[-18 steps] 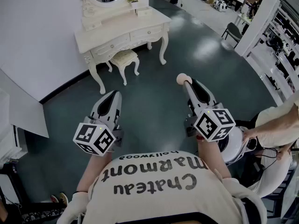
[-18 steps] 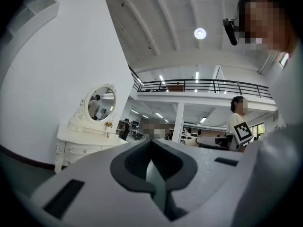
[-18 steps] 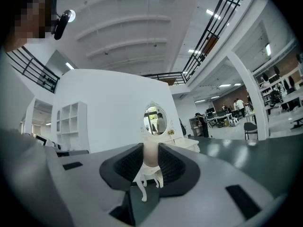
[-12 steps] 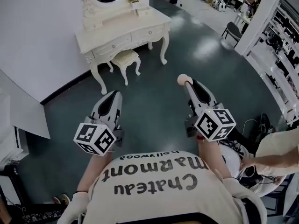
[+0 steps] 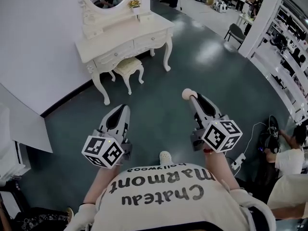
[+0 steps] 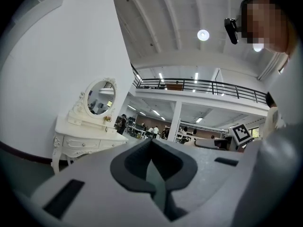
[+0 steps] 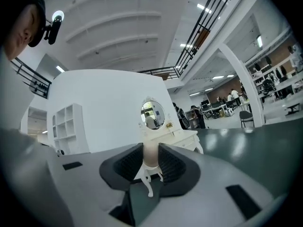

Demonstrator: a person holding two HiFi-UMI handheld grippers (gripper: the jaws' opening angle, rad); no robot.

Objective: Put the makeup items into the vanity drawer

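Note:
The white vanity (image 5: 126, 38) with an oval mirror stands against the wall at the upper left, and its drawers look closed. Held out over the dark floor, my right gripper (image 5: 189, 96) is shut on a beige egg-shaped makeup sponge (image 5: 187, 94). In the right gripper view the sponge (image 7: 150, 154) sits pinched between the ribbed pads, with the vanity (image 7: 177, 138) beyond it. My left gripper (image 5: 121, 110) is shut and holds nothing. Its jaws meet in the left gripper view (image 6: 152, 143), and the vanity (image 6: 87, 132) is far off to the left.
A small cushioned stool (image 5: 128, 66) is tucked under the vanity. A white panel (image 5: 21, 124) leans at the left. At the right a person (image 5: 291, 158) crouches near cables, and a chair (image 5: 237, 32) and shelving stand further back.
The view has moved a little closer to the vanity, and a shoe now shows below the grippers. The person at the right has shifted. Both grippers keep their hold and pose.

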